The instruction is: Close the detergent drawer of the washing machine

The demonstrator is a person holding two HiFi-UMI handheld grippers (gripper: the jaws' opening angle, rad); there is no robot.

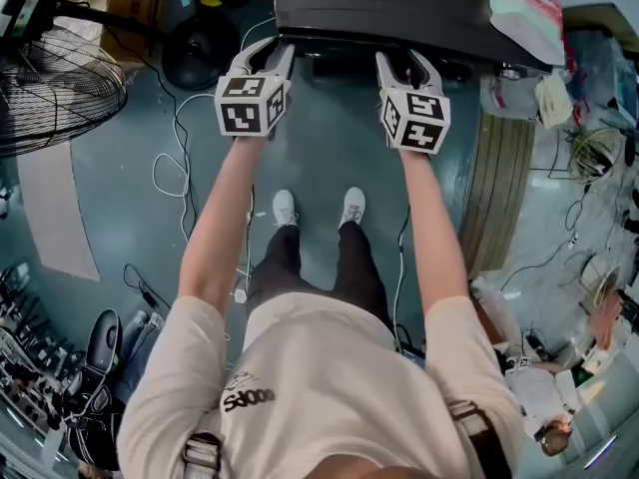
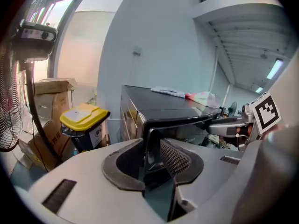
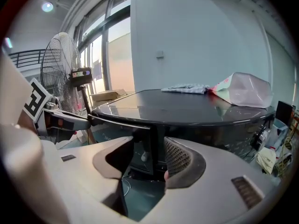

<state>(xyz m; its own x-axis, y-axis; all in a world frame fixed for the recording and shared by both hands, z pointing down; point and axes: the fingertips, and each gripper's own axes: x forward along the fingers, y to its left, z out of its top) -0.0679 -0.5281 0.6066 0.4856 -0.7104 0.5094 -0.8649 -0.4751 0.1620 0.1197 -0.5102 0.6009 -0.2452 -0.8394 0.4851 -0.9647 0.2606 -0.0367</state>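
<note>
**Both grippers at the machine's front lip, jaws apart**

Step in hand: the washing machine (image 1: 379, 3) stands dead ahead against the wall (image 2: 163, 41). The left gripper (image 1: 272, 52) and right gripper (image 1: 404, 63) are side by side at its upper front edge. Each gripper's own view shows the jaws apart. A dark upright edge (image 2: 150, 143) of the machine's front stands between them, and neither pad visibly presses on it. The detergent drawer belongs in this upper front, but I cannot pick it out from the dark panel or tell whether it sits flush.

Next move, as I judge it: check the drawer front. If it stands proud, push it straight and level with the jaw tips, with no clamping.

Surroundings: the machine's glossy black top carries a detergent bag (image 1: 524, 8) at its right. The teal floor (image 1: 329, 148) is strewn with cables (image 1: 175, 168). A standing fan (image 1: 55, 93) is at the left, and a yellow-lidded bin (image 2: 84, 117) and cardboard boxes (image 2: 51, 90) sit beside the machine.
</note>
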